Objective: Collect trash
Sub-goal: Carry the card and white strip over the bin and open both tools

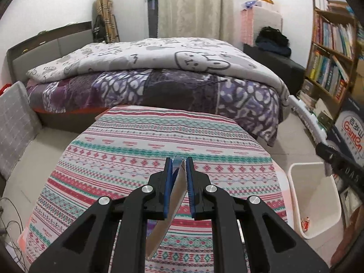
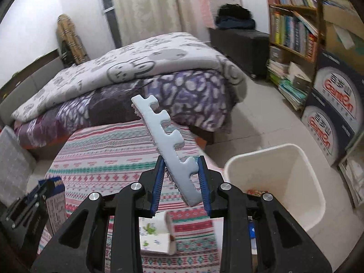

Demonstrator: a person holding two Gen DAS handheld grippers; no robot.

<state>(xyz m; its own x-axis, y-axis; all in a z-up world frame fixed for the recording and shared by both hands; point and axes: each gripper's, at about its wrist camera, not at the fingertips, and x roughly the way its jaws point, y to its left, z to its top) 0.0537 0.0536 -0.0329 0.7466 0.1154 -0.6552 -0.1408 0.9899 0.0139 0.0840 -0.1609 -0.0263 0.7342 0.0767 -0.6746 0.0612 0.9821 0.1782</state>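
My left gripper (image 1: 178,161) is shut on a flattened cardboard carton (image 1: 175,195), grey-white with a blue top, held on edge above the striped tablecloth (image 1: 136,147). The right wrist view shows that same carton (image 2: 55,202) at lower left. My right gripper (image 2: 180,159) is shut on a pale notched foam strip (image 2: 159,132) that sticks up and away to the left. A white bin (image 2: 261,150) stands on the floor right of the table, just right of this gripper, with a little litter inside. A small white carton with green print (image 2: 157,234) lies on the cloth below the right gripper.
A bed with a quilt (image 1: 159,68) stands behind the table. A bookshelf (image 1: 329,52) and stacked blue-and-white boxes (image 2: 336,109) line the right side. A grey panel (image 1: 13,125) leans at the left, with cables (image 1: 9,227) on the floor. The bin (image 1: 304,165) sits beside the table's right edge.
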